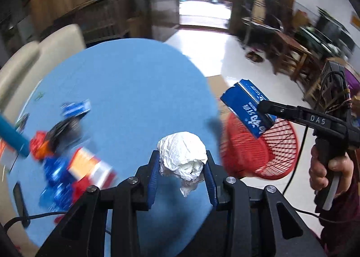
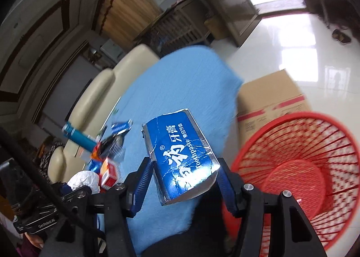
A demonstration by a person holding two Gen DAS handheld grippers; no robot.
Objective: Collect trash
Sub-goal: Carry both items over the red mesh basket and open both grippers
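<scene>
**Both grippers loaded, right one by the basket**

Now, left gripper [image 1: 183, 167]: jaws clamped on a crumpled white paper ball [image 1: 183, 155], one blue pad on each side, ball lifted off the blue table [image 1: 135, 81]. Right gripper [image 2: 184, 180]: jaws clamped on the lower end of a torn blue toothpaste box [image 2: 180, 155], silver lining visible at the torn edges, open end tilted up and away. In the left wrist view the box [image 1: 245, 108] is held in the air above the near rim of the red mesh basket [image 1: 265, 151], which stands on the white floor just beside the table edge. A flat cardboard box [image 2: 270, 97] lies on the floor behind the basket. Left on the table: a blurred pile of packaging [image 1: 74, 162], red, orange and blue, plus a teal tube [image 1: 13, 137] and a small blue box [image 1: 76, 107]. A cream sofa [image 1: 45, 54] sits past the table.
</scene>
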